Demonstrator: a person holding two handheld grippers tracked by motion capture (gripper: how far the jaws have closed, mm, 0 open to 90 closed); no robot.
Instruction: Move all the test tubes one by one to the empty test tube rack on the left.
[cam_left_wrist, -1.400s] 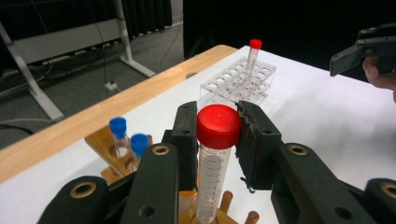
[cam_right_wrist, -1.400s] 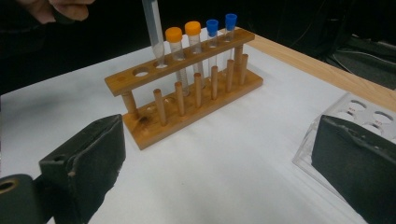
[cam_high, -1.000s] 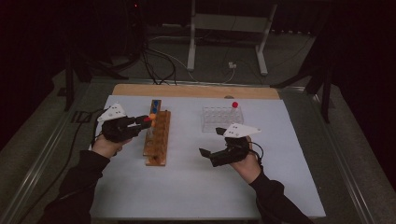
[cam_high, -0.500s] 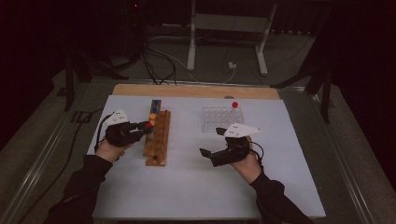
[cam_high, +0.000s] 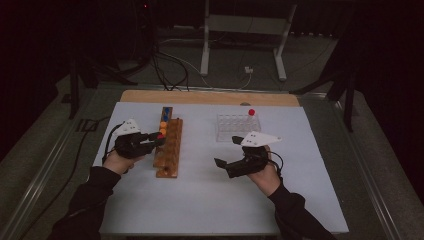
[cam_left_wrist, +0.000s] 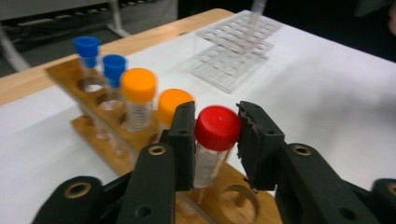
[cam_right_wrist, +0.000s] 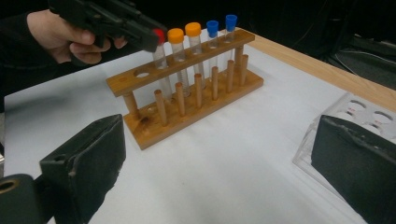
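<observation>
A red-capped tube (cam_left_wrist: 217, 128) stands in a hole of the wooden rack (cam_high: 169, 152), beside two orange-capped tubes (cam_left_wrist: 139, 85) and two blue-capped ones (cam_left_wrist: 114, 64). My left gripper (cam_left_wrist: 217, 130) holds the red cap between its jaws; they have just been opening a little, and both pads still touch the cap. In the high view the left gripper (cam_high: 158, 139) sits at the rack's left side. My right gripper (cam_high: 226, 150) hovers open over the white table between the two racks, with nothing between its wide jaws (cam_right_wrist: 219, 154).
A clear plastic rack (cam_high: 237, 126) stands at the back right with one red-capped tube (cam_high: 251, 112) at its far corner. A wooden strip (cam_high: 210, 97) edges the table's far side. Bare white tabletop (cam_high: 200, 200) lies in front of the racks.
My left gripper has shifted slightly nearer along the wooden rack with the red-capped tube. The right gripper has kept still.
</observation>
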